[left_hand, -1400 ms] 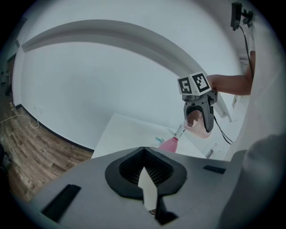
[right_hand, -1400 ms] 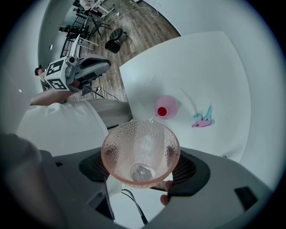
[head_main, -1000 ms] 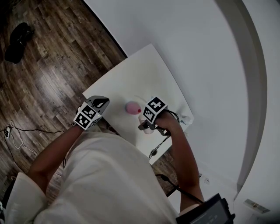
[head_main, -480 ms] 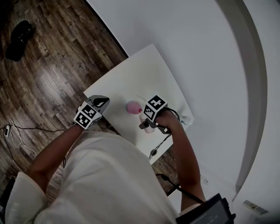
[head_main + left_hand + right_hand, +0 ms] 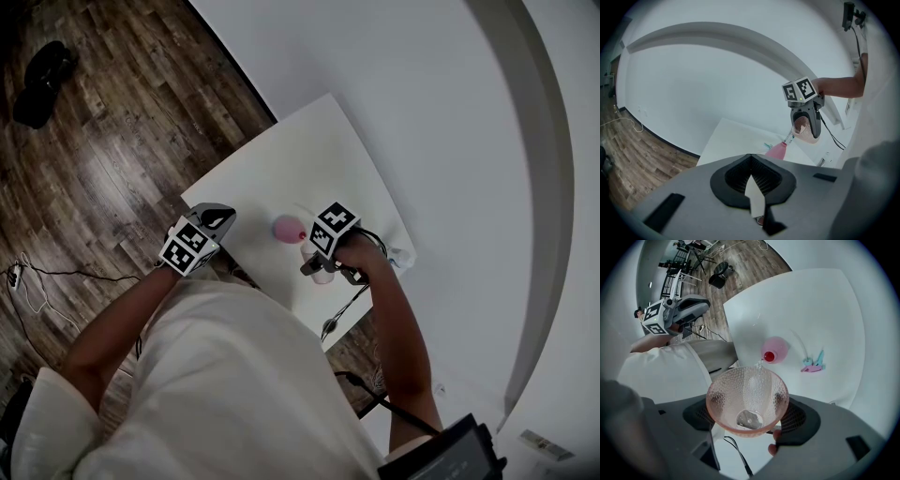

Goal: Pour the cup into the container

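**Surroundings.** On the white table (image 5: 281, 159), past the pink container (image 5: 777, 348), a small teal-and-pink clip-like item (image 5: 813, 364), apart from the container and off the pour line. On the wood floor (image 5: 112, 141) left of the table, a dark object (image 5: 42, 80) and a loose cable (image 5: 37, 281), both well apart from the work area. From cup lip to the container's red mouth, a thin stream of liquid (image 5: 759, 365).

**Edges and room.** Container upright on the table, near the edge on the person's side, between the two grippers and nearer the right one. A wide stretch of tabletop beyond it and to its left. Far side of the table near a white wall (image 5: 422, 112).

**Pose.**
- Right gripper (image 5: 749, 414): pitched steeply down, just on the person's side of the container and above it. Jaws clamped on the base of the dimpled pink cup (image 5: 746, 390). Cup tilted, rim toward the container mouth. Forearm (image 5: 394, 328) reaching in from the table's near edge.
- Left gripper (image 5: 754, 201): angled slightly down at the table's near left corner, well apart from the container. Jaws pressed together, with no object gripped.
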The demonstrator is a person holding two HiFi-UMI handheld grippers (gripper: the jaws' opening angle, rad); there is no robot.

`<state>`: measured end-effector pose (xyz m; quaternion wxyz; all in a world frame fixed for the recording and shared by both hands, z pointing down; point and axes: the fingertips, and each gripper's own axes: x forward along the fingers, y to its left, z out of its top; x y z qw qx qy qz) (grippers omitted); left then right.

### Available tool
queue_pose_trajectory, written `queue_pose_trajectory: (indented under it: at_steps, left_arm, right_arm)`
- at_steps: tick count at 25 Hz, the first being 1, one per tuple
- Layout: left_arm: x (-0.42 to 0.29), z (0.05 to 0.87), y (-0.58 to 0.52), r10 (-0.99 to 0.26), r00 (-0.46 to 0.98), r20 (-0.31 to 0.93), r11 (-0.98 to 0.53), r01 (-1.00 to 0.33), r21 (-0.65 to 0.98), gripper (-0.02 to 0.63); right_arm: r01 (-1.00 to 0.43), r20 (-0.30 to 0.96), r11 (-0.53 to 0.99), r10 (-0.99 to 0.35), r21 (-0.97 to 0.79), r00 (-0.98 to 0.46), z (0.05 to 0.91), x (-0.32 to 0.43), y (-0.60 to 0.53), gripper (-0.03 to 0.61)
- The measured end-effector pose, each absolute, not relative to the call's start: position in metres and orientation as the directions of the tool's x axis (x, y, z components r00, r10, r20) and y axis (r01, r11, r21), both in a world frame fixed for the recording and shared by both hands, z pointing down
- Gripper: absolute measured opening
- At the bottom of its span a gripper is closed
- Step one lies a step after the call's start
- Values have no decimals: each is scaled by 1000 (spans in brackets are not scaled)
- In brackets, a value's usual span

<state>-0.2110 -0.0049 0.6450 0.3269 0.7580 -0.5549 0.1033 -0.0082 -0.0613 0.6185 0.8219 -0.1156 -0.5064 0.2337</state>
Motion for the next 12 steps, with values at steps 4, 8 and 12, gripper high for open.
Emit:
queue_pose_trajectory:
  at_steps: [4, 8, 12]
  left_arm:
    - [-211, 646, -5, -774, 362, 519, -170, -909, 380, 11]
    - [-211, 646, -4, -775, 364, 517, -173, -908, 381, 11]
    - [-210, 648, -4, -775, 364, 517, -175, -909, 378, 11]
  right_arm:
    - [-265, 775, 865, 500, -427, 385, 620, -8, -62, 374]
    - [-267, 771, 865, 500, -425, 393, 621, -7, -62, 374]
    - [-265, 768, 865, 501, -426, 399, 622, -6, -61, 374]
